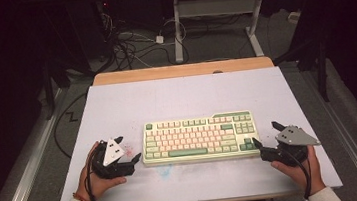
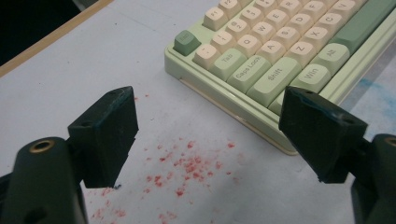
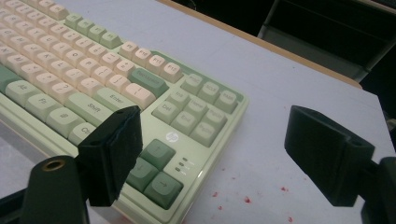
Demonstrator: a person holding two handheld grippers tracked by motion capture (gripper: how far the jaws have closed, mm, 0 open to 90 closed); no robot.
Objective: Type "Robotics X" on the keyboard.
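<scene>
A pale green keyboard [image 1: 199, 138] with cream and green keys lies in the middle of the white table [image 1: 181, 100]. My left gripper [image 1: 127, 151] rests on the table just left of the keyboard [image 2: 275, 56], jaws wide apart and nothing between them; its own view shows its midpoint [image 2: 210, 135] over the bare table beside the keyboard's near left corner. My right gripper [image 1: 266, 135] sits just right of the keyboard [image 3: 116, 88], open too, its midpoint [image 3: 212, 154] above the keyboard's near right corner by the arrow keys.
Red specks [image 2: 187, 165] stain the table under the left gripper, with a few [image 3: 247, 199] near the right one. A faint blue smear [image 1: 166, 170] marks the table in front of the keyboard. A wooden strip [image 1: 183, 70] edges the far side; cables and desk legs lie beyond.
</scene>
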